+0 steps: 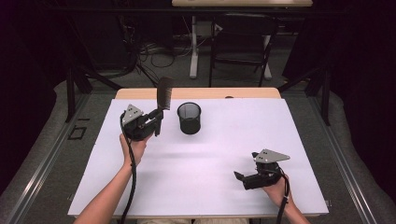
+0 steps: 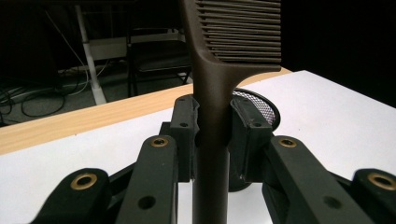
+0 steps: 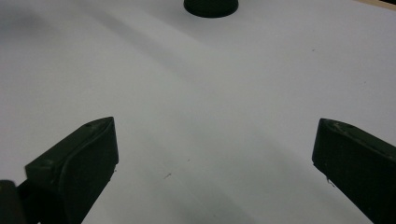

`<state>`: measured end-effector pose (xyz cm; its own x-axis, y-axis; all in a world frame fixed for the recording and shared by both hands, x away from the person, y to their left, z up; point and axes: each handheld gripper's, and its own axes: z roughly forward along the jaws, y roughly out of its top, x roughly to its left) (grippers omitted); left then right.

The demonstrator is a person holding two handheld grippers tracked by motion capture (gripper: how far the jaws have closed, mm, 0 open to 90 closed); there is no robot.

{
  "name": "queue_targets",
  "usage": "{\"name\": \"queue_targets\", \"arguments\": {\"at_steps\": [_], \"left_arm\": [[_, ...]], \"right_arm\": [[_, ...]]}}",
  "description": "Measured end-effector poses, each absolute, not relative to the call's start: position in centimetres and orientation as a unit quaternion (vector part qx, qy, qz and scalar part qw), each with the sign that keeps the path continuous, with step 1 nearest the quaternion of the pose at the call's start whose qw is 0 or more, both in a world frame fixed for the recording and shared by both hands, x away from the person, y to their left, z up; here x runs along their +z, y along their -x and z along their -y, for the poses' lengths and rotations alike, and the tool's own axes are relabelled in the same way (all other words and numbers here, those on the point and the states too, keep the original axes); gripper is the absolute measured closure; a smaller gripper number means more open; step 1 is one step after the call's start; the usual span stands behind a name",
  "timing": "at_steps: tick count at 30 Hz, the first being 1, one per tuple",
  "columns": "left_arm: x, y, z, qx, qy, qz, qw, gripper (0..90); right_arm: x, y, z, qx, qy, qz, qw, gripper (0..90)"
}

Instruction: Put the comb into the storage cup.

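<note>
A dark brown comb (image 1: 163, 94) stands upright in my left gripper (image 1: 157, 120), which is shut on its handle, teeth end up. In the left gripper view the comb (image 2: 212, 93) rises between the two pads, with the black mesh cup (image 2: 261, 105) just behind it. That mesh cup (image 1: 189, 117) stands on the white sheet a little right of the comb. My right gripper (image 1: 241, 178) rests low near the front right of the table, open with nothing between its fingers. In the right gripper view its fingers (image 3: 79, 158) are spread wide, and the cup's base (image 3: 211, 6) is far ahead.
A white sheet (image 1: 205, 158) covers the wooden table (image 1: 196, 93). Beyond the table's far edge are a black chair (image 1: 240, 42), a white desk leg (image 1: 193, 46) and cables on the floor.
</note>
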<state>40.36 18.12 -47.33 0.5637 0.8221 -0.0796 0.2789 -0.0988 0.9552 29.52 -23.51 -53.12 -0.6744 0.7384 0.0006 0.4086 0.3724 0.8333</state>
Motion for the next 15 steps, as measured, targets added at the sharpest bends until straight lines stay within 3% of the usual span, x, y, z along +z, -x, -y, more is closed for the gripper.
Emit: {"name": "queue_targets", "arguments": {"at_steps": [15], "left_arm": [[-46.7,-41.7,-17.1,0.255,-0.701,-0.39,0.54,72.6]], "right_arm": [[-53.2,-29.5,23.6,0.433,-0.356,-0.806,0.189,0.0]]}}
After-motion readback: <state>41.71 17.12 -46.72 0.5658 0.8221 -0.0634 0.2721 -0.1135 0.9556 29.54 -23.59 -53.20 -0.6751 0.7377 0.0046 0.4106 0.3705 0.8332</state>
